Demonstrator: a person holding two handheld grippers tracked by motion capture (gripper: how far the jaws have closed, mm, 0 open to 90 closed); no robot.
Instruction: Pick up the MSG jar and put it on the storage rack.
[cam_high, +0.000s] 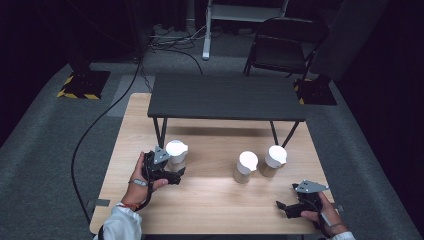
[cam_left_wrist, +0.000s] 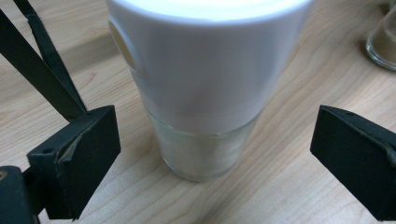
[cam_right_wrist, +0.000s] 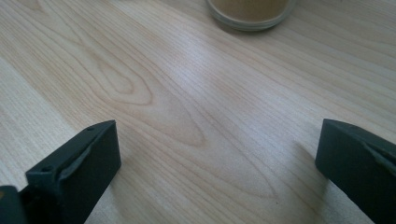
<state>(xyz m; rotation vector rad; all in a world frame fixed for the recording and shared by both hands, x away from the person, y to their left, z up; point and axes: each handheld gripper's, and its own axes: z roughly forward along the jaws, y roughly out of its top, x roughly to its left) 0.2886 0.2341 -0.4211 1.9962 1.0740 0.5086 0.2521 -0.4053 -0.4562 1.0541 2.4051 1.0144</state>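
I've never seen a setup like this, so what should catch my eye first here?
Three white-capped glass jars stand on the light wooden table. The left black claw is open around the left white-capped glass jar, without touching it. The right black claw waits open near the table's right front corner, below a small dark bench-like shelf.

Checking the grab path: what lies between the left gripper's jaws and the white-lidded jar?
Nothing: bare wooden table separates the open left gripper from the jar, per the left gripper view.

3 jars (cam_high: 247, 166) on table (cam_high: 210, 200), left jar (cam_high: 176, 154) between hand-held gripper (cam_left_wrist: 210, 154) jaws
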